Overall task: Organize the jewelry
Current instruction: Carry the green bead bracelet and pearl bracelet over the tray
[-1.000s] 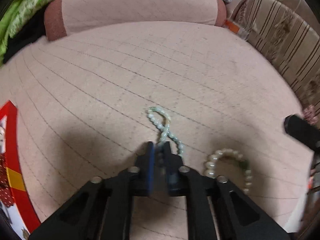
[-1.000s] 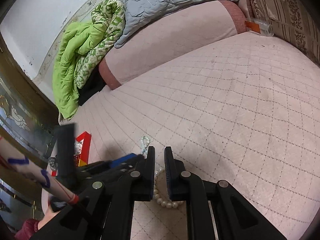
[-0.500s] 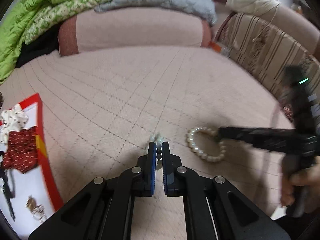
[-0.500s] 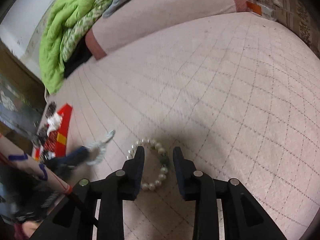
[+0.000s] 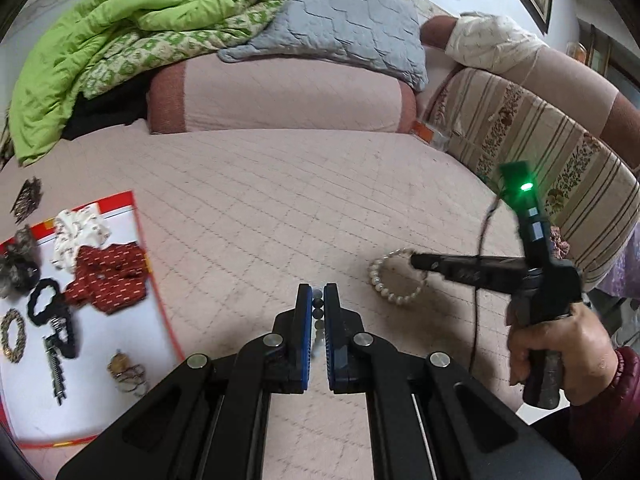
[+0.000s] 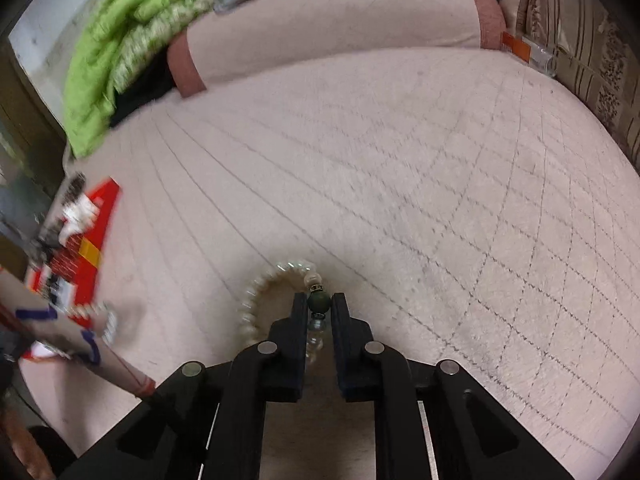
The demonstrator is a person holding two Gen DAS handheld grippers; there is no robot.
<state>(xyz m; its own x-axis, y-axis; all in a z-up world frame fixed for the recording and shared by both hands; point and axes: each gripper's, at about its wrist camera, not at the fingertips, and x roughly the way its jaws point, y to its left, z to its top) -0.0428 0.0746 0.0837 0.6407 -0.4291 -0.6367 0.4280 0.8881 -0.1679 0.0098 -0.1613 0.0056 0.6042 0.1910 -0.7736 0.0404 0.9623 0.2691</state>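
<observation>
- The left claw [image 5: 318, 300] is clenched on a string of small pale green beads [image 5: 318, 308]. A second ago these beads lay in a loop on the bed; now they are up between the blue pads.
- The left view has swung too. Before, it showed mostly the bed; now the white tray with a red edge [image 5: 138, 240] is in plain sight on the left.
- The right claw [image 6: 319, 306] has just been closing. Half a second ago its jaws stood wide over the pearl bracelet [image 6: 256, 300]; now they pinch the round dark green bead [image 6: 319, 301] on it.
- The rest of the pearl bracelet curves away to the left of the claw on the pink bed cover [image 6: 400, 180]. Its beads are round, shiny and cream white.
- The bed cover is soft and quilted, with thin stitched lines that make squares.
- On the tray lie a red cloth hair tie with little dots [image 5: 108, 276], a white cloth hair tie [image 5: 80, 232], a black hair band [image 5: 44, 300] and a gold chain ring [image 5: 12, 334].
- A puffy green blanket [image 5: 100, 40] and a grey quilted pillow [image 5: 340, 28] sit on a long pink roll pillow [image 5: 276, 96] at the far end.
- A person's hand [image 5: 560, 352] holds the handle of the right claw.
</observation>
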